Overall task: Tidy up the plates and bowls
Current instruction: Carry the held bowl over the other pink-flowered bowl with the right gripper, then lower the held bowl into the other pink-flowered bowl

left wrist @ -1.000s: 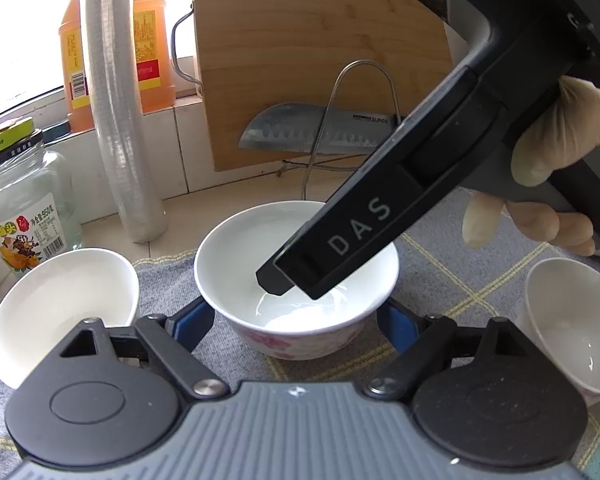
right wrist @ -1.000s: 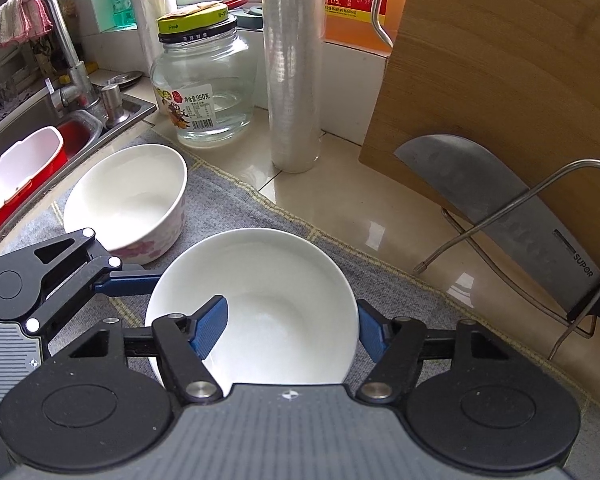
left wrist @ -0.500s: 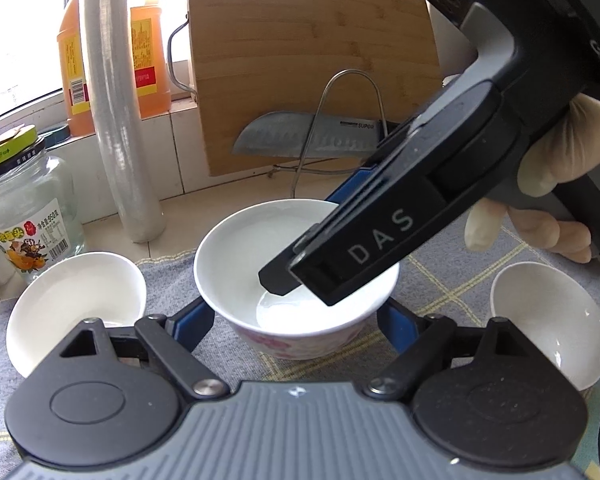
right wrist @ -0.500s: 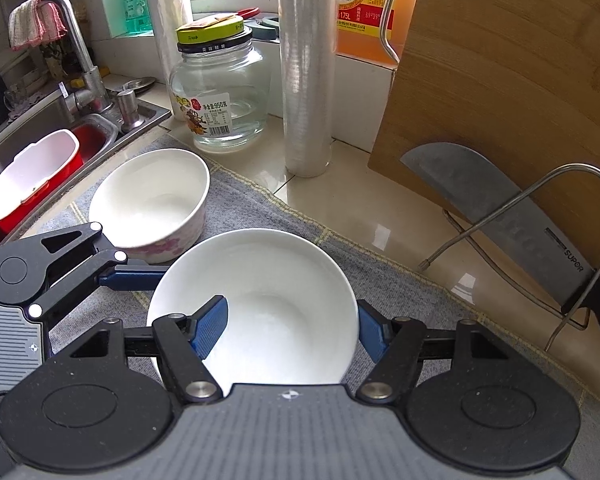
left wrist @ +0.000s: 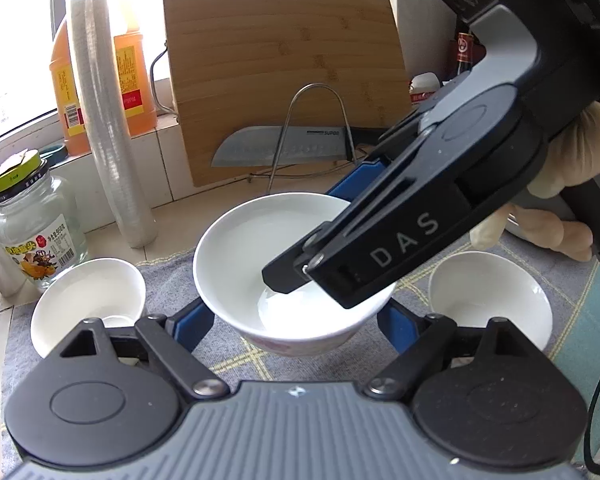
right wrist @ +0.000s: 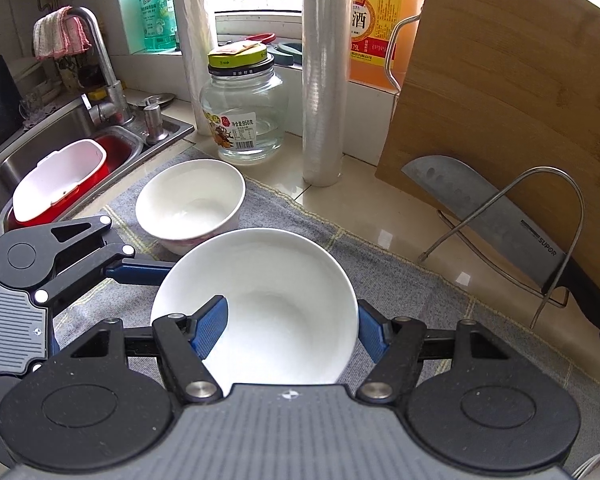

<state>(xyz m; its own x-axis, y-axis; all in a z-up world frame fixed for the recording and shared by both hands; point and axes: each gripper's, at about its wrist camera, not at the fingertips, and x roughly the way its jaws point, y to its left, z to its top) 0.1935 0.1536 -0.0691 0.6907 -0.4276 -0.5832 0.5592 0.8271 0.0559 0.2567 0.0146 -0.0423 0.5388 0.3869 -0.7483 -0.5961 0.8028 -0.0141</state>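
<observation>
1. Closest to us, the left gripper (left wrist: 296,320) has its two blue pads (left wrist: 196,324) pressed on the low sides of the big white bowl (left wrist: 236,248). The bowl is round china with pink flowers near its foot. The jaws stand about half wide and hold this bowl.
2. The right gripper (right wrist: 288,328) grips the same big white bowl. We see one blue pad over the inside of the bowl and the other on its outer right side. These jaws are as narrow as they go.
3. A hand in a pale glove (left wrist: 572,160) holds the right gripper.
4. The big white bowl is over a grey checked cloth (left wrist: 172,280) on the counter.
5. A small white bowl (left wrist: 88,300) sits on the cloth to the left, and another small white bowl (left wrist: 488,300) sits to the right.
6. Behind them stand a clear glass jar with a green lid (left wrist: 36,232) and a tall roll of clear wrap (left wrist: 104,120).
7. Farther back, a steel knife (left wrist: 280,152) leans on a bamboo cutting board (left wrist: 284,40).
8. An orange bottle (left wrist: 132,72) stands by the window.
9. Far left is a steel sink (right wrist: 60,128) with a red and white tub (right wrist: 56,184) in it.
</observation>
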